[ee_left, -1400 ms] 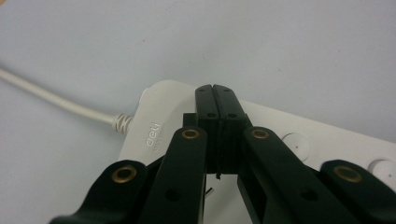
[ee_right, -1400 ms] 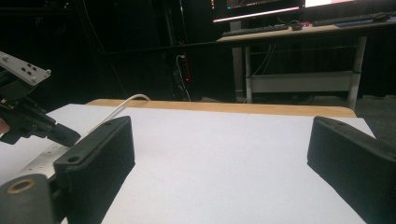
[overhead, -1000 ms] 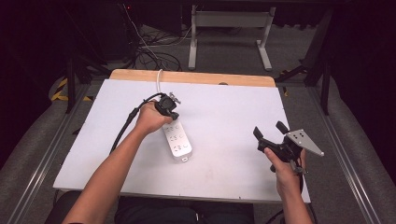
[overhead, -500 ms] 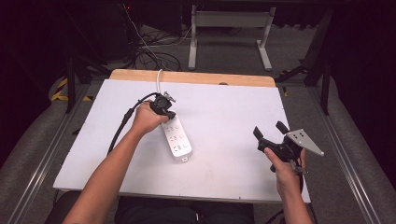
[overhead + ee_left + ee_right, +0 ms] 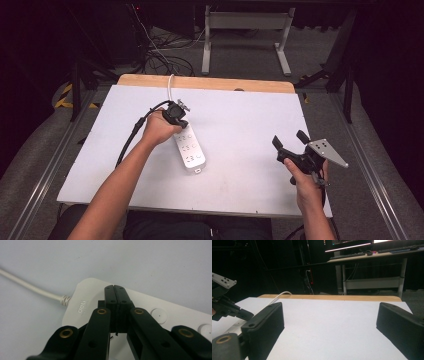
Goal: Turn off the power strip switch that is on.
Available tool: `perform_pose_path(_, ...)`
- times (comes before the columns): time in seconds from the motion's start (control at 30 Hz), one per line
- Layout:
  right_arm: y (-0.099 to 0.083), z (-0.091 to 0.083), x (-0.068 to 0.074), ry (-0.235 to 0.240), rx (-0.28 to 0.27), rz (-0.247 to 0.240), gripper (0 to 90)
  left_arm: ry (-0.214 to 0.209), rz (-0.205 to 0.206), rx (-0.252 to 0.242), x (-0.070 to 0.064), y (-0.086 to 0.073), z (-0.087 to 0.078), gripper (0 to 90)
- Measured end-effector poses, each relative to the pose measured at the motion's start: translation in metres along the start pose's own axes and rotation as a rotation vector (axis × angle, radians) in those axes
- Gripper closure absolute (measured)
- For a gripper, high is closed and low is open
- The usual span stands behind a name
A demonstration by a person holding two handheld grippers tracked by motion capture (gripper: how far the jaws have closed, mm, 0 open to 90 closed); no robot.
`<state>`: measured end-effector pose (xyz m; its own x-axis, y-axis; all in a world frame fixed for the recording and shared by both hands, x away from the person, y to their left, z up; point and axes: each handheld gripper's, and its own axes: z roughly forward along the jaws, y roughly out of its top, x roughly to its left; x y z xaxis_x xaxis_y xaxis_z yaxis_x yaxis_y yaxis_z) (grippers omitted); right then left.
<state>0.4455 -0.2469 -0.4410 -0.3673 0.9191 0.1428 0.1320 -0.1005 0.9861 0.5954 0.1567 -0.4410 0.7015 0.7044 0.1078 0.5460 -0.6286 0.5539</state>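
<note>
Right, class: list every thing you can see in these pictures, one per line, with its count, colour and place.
power strip: one, white, middle-left of the table, under the left gripper
strip's cord: one, white, running off the far edge
table: one, white top with a wooden far edge
desk frame: one, grey, on the floor beyond the table
left gripper: one, black, jaws together above the strip's cord end
right gripper: one, black, jaws apart, near the right edge
</note>
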Motion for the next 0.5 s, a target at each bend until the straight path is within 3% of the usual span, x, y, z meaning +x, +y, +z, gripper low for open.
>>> perform_pose_path(0.2, -0.0003, 0.0015, 0.0010, 0.003, 0.003, 0.010, 8.3, -0.005, -0.018, 0.015, -0.0014, 0.0009, -0.0001, 90.0)
perform_pose_path(0.33, 0.0004, 0.0003, 0.0003, 0.010, -0.003, 0.010, 8.3, 0.047, 0.011, 0.018, -0.0081, 0.0034, 0.0030, 90.0)
perform_pose_path(0.43, 0.0008, -0.0012, -0.0007, 0.005, -0.008, 0.020, 8.3, -0.005, -0.048, 0.004, -0.0007, 0.0011, 0.0026, 90.0)
perform_pose_path(0.5, 0.0008, -0.0017, -0.0009, 0.005, -0.009, 0.019, 8.3, -0.001, -0.048, 0.021, -0.0009, 0.0039, 0.0027, 90.0)
